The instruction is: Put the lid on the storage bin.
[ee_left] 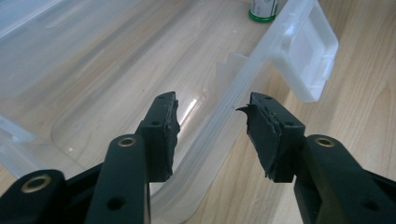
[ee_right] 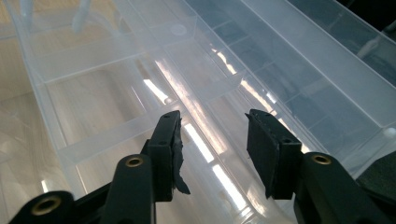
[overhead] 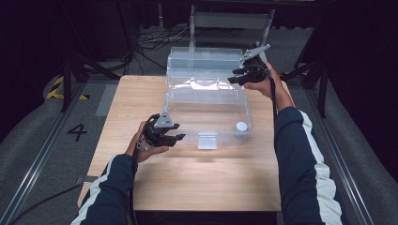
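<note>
Left gripper (ee_left: 212,135) straddles the clear box's (overhead: 206,110) front wall, jaws half-wide, not pinching. Right gripper (ee_right: 212,154) hovers half-wide over the tray divider (ee_right: 201,116). Slick thin plastic could slip, tipping the bottle (ee_left: 263,9).

Wooden table (overhead: 197,183); number 4 marking (overhead: 77,131) on grey floor; tangled cables (overhead: 155,41) behind.
</note>
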`<state>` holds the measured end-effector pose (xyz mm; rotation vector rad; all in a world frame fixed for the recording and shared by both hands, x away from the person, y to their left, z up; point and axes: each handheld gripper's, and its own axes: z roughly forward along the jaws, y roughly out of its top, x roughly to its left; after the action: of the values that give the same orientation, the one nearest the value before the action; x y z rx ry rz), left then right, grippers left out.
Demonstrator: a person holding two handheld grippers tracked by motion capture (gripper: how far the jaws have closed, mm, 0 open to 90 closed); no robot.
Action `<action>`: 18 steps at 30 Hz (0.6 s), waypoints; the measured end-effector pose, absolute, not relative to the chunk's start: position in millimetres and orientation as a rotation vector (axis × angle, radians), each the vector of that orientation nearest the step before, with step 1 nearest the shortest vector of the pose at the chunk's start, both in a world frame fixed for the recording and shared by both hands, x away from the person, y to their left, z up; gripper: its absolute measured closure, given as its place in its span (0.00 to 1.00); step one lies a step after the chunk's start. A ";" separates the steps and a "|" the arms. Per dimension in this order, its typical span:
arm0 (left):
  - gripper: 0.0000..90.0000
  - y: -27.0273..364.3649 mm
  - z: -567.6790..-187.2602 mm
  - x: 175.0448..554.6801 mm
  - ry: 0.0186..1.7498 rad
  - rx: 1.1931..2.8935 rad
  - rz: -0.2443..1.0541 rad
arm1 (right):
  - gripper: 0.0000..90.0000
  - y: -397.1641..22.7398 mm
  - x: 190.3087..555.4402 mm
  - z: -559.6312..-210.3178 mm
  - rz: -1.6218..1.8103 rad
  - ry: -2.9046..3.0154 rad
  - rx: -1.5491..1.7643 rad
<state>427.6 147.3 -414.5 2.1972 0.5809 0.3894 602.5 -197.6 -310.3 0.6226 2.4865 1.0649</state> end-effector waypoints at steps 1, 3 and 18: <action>0.60 147.0 -414.9 428.3 0.583 2.197 0.386 | 0.63 -197.6 602.5 -310.3 1.065 2.486 0.623; 0.61 146.0 -415.5 429.2 0.584 2.200 0.390 | 0.66 -195.9 605.1 -309.9 1.057 2.501 0.603; 0.61 141.3 -418.0 434.3 0.583 2.228 0.392 | 0.80 -186.8 616.8 -293.1 0.811 2.649 0.481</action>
<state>434.3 141.3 -418.0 2.2281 0.5830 0.3920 616.8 -186.8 -293.1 0.4814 2.6489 0.8113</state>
